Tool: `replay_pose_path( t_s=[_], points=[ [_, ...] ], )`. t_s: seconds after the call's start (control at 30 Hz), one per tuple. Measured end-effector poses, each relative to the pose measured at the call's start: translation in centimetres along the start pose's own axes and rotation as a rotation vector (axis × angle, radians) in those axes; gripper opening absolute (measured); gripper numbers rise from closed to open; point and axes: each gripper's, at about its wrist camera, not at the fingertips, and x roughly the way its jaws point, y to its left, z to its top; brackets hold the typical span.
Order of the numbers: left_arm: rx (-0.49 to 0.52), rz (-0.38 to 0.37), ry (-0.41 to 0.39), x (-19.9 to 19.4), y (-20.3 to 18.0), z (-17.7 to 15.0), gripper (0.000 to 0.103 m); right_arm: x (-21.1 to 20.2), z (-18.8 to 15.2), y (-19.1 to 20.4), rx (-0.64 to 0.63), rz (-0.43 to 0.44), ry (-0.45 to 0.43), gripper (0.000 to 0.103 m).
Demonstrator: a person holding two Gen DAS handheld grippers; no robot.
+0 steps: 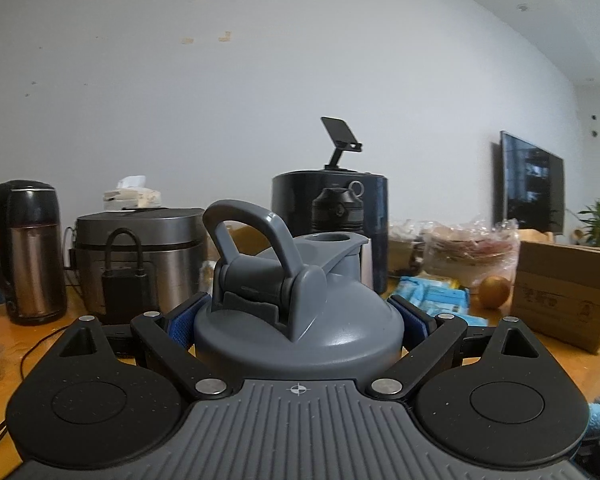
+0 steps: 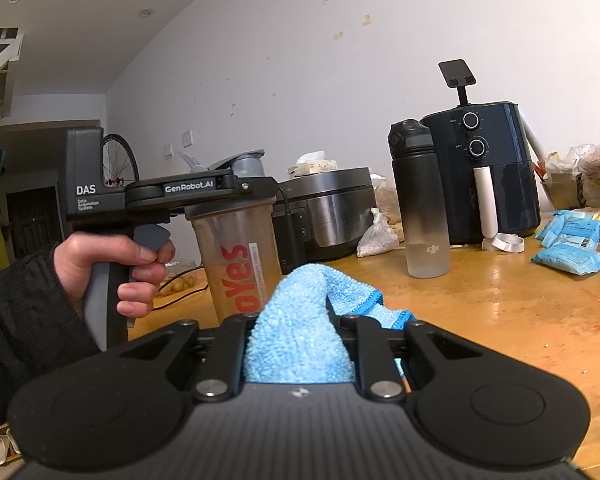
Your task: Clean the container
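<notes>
The left gripper [image 1: 299, 316] clamps the shaker bottle [image 2: 236, 248] just under its grey lid [image 1: 296, 312]; the right gripper [image 2: 300, 344] pinches a blue cloth [image 2: 300, 320], seemingly clear of the bottle.

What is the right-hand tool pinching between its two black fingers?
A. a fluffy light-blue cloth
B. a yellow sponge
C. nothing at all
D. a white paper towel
A: in the right wrist view the right tool is closed on a fluffy light-blue cloth, which bulges up between its black fingers, above the wooden table.
</notes>
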Motion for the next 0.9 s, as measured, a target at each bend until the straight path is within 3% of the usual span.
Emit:
replay_pose_path(
  t_s=[0.57, 0.9],
  points=[
    [0.018, -0.229, -0.017, 0.5, 2.4, -0.4, 0.095, -0.1, 0.1, 0.0, 0.006, 0.006, -0.005, 0.013],
    [0.017, -0.326, -0.023, 0.8, 3.4, -0.6, 0.095, 0.0, 0.1, 0.0, 0.004, 0.008, -0.002, 0.013]
  ],
)
